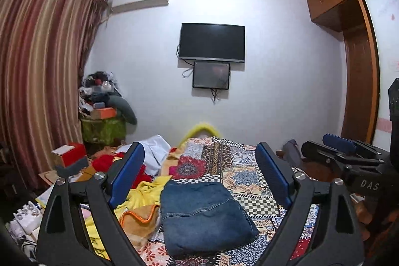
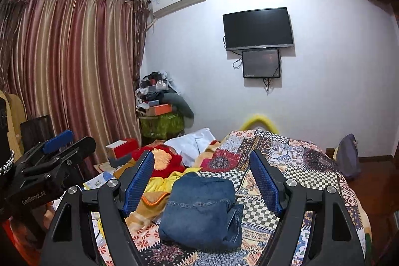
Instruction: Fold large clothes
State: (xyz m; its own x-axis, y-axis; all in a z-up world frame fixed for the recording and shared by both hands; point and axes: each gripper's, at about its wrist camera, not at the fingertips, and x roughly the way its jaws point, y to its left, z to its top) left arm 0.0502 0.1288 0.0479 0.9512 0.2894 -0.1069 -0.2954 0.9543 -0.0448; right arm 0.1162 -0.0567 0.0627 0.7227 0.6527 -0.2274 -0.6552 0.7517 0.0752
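Jeans, folded, lying on the patchwork bedspread beside a yellow cloth, its near end hiding behind the left gripper. Left and right gripper hovering above, fingers apart, holding nothing.

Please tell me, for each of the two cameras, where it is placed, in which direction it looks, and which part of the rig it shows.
Left wrist: on the left gripper, facing across the bed to the TV wall; own open fingers, right gripper at the right edge.
Right wrist: on the right gripper, same direction; own open fingers, left gripper at the left edge.
Shared: folded jeans, patterned bedspread, TV, curtain.
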